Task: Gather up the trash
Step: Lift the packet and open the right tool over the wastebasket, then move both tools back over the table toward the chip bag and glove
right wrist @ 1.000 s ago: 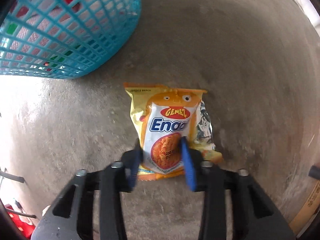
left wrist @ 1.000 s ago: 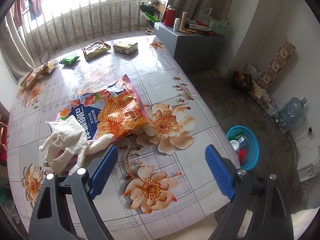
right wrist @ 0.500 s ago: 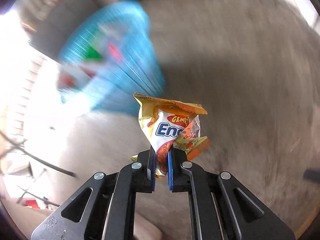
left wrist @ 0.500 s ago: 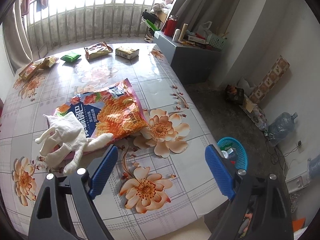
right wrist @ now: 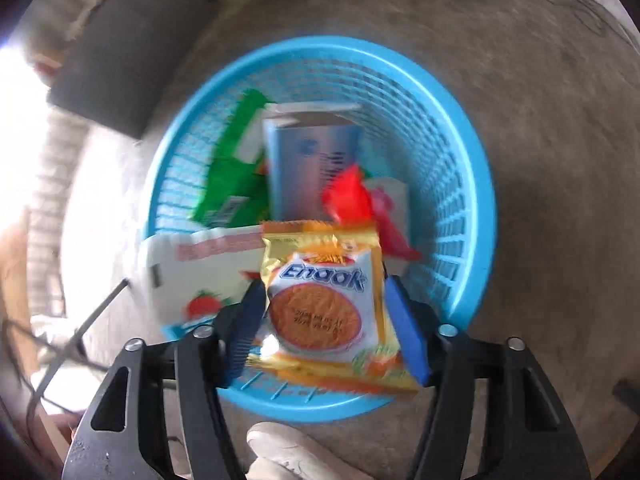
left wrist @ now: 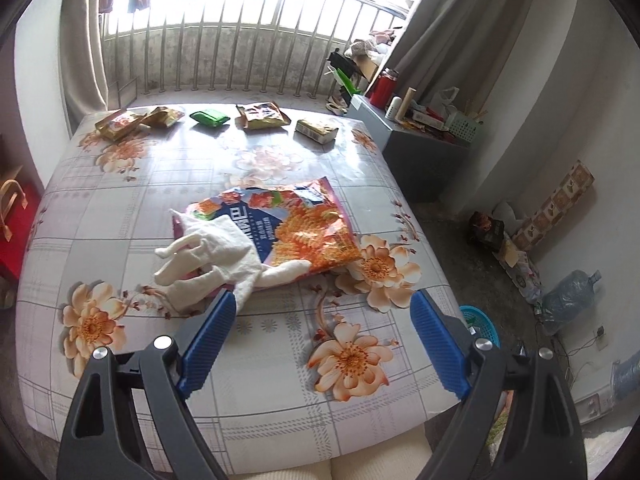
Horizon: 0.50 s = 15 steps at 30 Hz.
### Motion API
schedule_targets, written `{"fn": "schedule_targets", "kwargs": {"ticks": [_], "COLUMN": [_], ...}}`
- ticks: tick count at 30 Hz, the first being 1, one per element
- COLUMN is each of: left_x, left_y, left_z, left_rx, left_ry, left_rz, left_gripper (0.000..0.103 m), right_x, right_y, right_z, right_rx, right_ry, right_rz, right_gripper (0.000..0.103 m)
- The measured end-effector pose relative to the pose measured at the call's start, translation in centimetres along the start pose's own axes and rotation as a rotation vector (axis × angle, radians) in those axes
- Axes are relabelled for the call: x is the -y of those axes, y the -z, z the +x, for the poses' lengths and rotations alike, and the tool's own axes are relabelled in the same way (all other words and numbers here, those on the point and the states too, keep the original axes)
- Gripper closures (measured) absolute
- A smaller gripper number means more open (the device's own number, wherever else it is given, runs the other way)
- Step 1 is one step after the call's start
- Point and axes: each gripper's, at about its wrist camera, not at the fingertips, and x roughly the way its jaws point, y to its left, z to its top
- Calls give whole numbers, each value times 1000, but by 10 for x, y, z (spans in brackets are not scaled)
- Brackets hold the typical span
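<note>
Snack packet [right wrist: 328,304], the yellow "Enaak" one, sits between the two blue pads of the right tool [right wrist: 326,330], hovering right over the blue basket [right wrist: 472,208]. The jaws look parted, pads flanking the packet's edges rather than squeezing it, so my read is it's being let go, though motion blur keeps me from being sure. It looks light and crinkly, thin film, slick on the face; the sealed edges or a corner are the spots to pinch, since the puffed middle would slide or crush.

Beyond it, at 12 o'clock inside the basket, a silvery-blue carton [right wrist: 312,160] stands up, a green wrapper [right wrist: 232,168] at 10 o'clock, a red wrapper [right wrist: 352,196] beside it, and a white strawberry-printed pack [right wrist: 192,276] hangs over the rim at 9 o'clock. Bare concrete floor [right wrist: 540,120] all round.

Over on the other side, the left tool [left wrist: 320,344] is spread wide and holding nothing, poised above the near edge of the bench [left wrist: 280,412] with its glossy floral cloth. Just past it, a white glove [left wrist: 216,252] lies on a large orange snack bag [left wrist: 296,228]. Far end, 12 o'clock, a row of small wrappers [left wrist: 260,114] waits under the barred window [left wrist: 240,40]. At 2 o'clock, a grey cabinet [left wrist: 424,152] crowded with clutter.
</note>
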Motion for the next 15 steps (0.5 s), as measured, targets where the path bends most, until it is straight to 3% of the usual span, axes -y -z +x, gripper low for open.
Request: {"fn": "schedule_targets", "kwargs": {"ticks": [3,9,15], "left_x": [-20,-48,-64], "left_y": [3,9,16], "left_z": [-8,-8,-19], "left_rx": [18,19,61], "left_ry": [-15,-11,-34], "left_rz": [-40,-112,-119], "left_gripper": [16,16,13], "right_x": [9,5,-10], "right_y": [-2,9,26], "right_z": [-20,-80,-153], "right_rx": [51,176,290], "right_ry": [-24,-22,-124], "right_rz": [57,28,34], "right_gripper": [26,26,26]}}
